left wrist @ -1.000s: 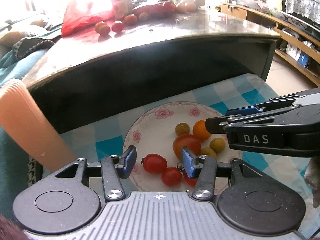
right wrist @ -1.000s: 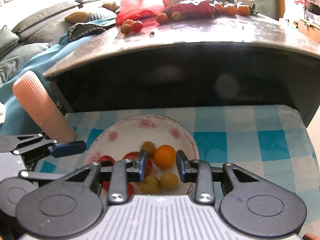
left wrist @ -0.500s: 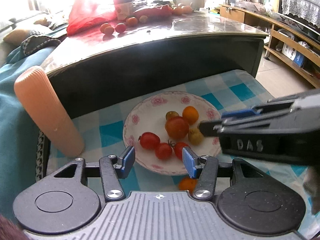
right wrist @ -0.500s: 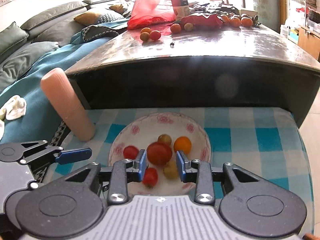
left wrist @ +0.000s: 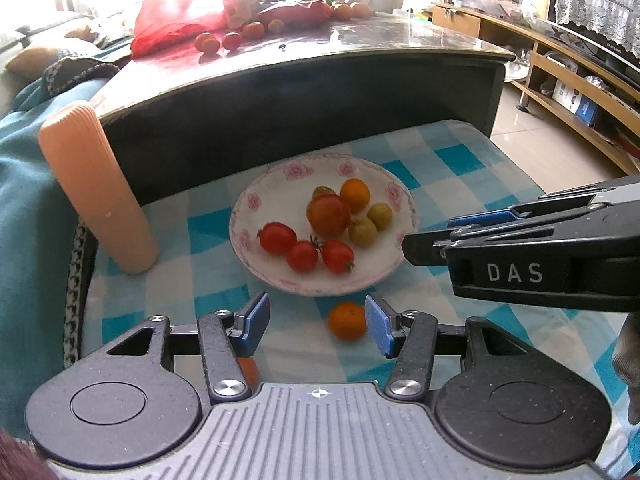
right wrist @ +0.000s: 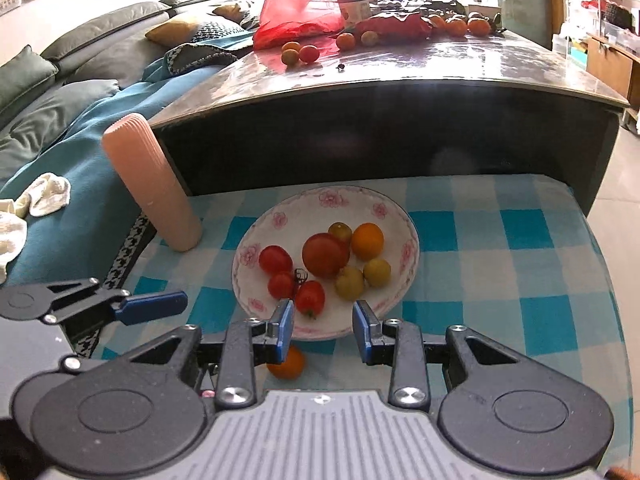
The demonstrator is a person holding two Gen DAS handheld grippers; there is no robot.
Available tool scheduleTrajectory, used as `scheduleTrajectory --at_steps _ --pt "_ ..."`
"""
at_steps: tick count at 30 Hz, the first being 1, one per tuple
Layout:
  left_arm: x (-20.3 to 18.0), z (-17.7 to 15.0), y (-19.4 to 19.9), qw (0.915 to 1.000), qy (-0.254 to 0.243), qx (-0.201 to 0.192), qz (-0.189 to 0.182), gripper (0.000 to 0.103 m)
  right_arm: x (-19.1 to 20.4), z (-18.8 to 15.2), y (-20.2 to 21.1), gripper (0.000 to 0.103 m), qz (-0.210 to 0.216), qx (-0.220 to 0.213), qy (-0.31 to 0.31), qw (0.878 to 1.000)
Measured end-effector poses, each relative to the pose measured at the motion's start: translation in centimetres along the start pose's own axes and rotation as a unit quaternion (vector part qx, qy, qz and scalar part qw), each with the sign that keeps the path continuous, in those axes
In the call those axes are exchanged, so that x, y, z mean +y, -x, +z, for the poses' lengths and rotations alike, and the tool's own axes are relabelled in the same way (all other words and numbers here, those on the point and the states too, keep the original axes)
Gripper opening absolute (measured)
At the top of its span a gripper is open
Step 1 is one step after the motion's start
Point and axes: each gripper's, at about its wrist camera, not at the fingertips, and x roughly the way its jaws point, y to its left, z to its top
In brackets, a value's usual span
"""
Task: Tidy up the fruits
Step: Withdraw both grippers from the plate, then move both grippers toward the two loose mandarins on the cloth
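Above a checked cloth, I hold my left gripper [left wrist: 316, 322] and right gripper [right wrist: 323, 328] with fingers spread, both released and grasping nothing. At frame centre sits the floral plate [right wrist: 256, 236], carrying red tomatoes, a larger tomato [right wrist: 325, 255], an orange fruit [right wrist: 367, 241] and small yellow-green ones. One stray orange [left wrist: 347, 320] lies off the plate on the cloth, low in the left view, just inside my left gripper's right-hand finger. More fruit [right wrist: 300, 54] waits on the dark tabletop [right wrist: 440, 68] at upper centre, beside a red bag [right wrist: 296, 16].

The risk, as I judge it: the stray orange is round and sits off-centre between the fingers, so a hurried close could nudge it away across the cloth rather than trap it.

Against the frame a second ago, both grippers have pulled back and up from the plate; the stray orange, unseen then, now shows, and the pink ribbed cylinder [left wrist: 96, 188] appears whole.
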Motion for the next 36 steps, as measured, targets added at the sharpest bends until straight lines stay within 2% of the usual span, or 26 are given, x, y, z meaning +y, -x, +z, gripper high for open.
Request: scheduleTrajectory --at_steps 17,23,30,36 --pt "2.0 -5.0 1.2 0.9985 0.031 0.043 0.011 0.063 0.9 -4.0 2.0 0.047 0.009 0.031 0.010 0.999" --pt "2.9 -4.6 0.7 0.9984 0.032 0.045 0.011 0.064 1.3 -4.0 0.1 0.048 0.004 0.046 0.034 0.998" --pt "3.3 -4.6 -0.5 0.9980 0.003 0.063 0.009 0.065 2.0 -3.6 -2.9 0.048 0.013 0.056 0.056 0.997" --pt "4.1 -4.9 -1.2 0.9971 0.014 0.075 -0.001 0.065 2.6 -3.5 -4.8 0.048 0.024 0.062 0.074 0.995"
